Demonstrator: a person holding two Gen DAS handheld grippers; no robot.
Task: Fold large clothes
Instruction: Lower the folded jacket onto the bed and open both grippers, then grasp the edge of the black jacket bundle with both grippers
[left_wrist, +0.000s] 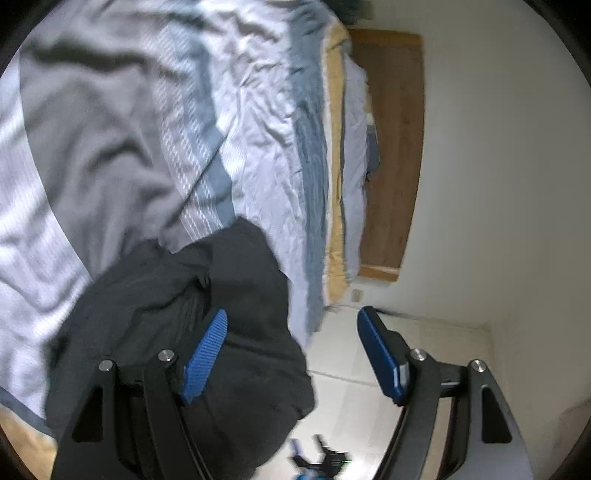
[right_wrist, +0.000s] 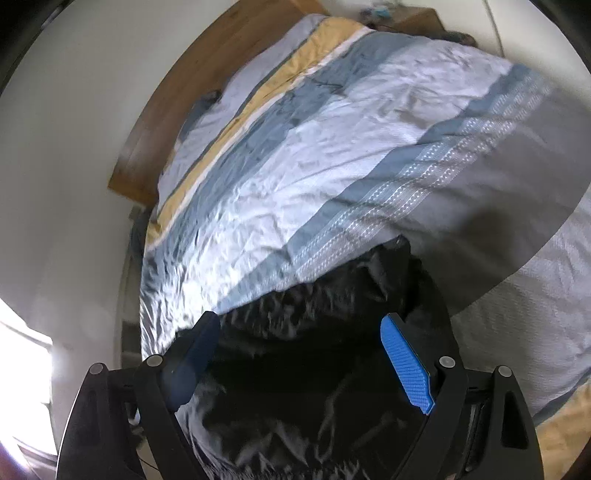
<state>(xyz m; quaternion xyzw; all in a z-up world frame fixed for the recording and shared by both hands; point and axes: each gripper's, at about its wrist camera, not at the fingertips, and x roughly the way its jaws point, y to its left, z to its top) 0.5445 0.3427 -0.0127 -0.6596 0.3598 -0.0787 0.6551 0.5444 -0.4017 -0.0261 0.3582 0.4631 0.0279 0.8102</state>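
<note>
A dark grey, crumpled garment lies at the near edge of a bed and hangs partly over it. My left gripper is open above its right edge, the left fingertip over the cloth, the right one over the floor. In the right wrist view the same garment looks black and fills the space between the fingers. My right gripper is open just above it, holding nothing.
The bed carries a striped duvet in white, blue, grey and yellow, also in the right wrist view. A wooden headboard stands against a white wall. Pale tiled floor lies beside the bed. A bright window is at the left.
</note>
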